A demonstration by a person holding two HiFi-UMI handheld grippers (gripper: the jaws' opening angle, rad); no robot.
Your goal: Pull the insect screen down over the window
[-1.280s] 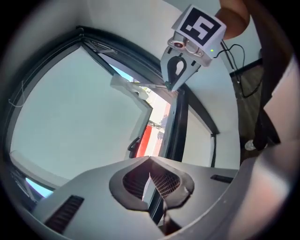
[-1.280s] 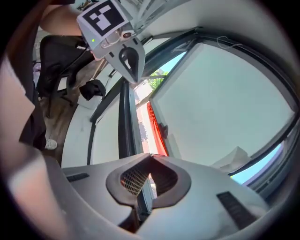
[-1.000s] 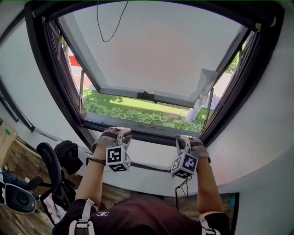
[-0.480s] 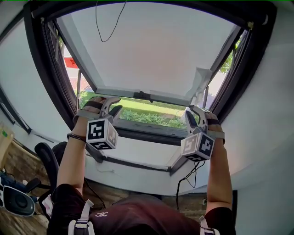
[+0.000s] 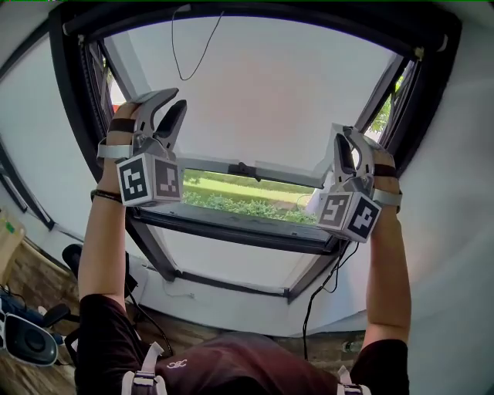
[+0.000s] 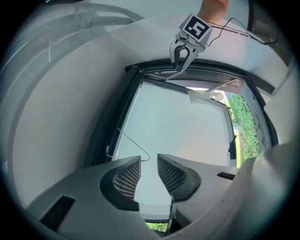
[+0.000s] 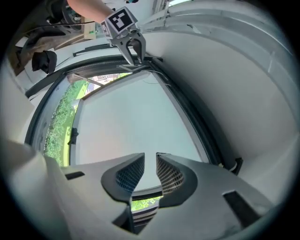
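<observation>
One dark-framed window [image 5: 68, 123] sits in a white wall [image 5: 455, 231]. Its single pale sash [image 5: 262, 92] tilts outward over a green hedge [image 5: 239, 204]. Two grippers are raised. The left gripper [image 5: 173, 104] is at the left, jaws apart and empty. The right gripper [image 5: 349, 139] is at the right, jaws closing on nothing. The insect screen is not over the opening; one dark bar [image 5: 255, 17] along the top may be it. Only the head view shows the wood floor [image 5: 31, 281]. Each gripper view shows the other gripper far off at the frame's edge.

Green hedge [image 5: 247, 207], wooden floor [image 5: 27, 271]
</observation>
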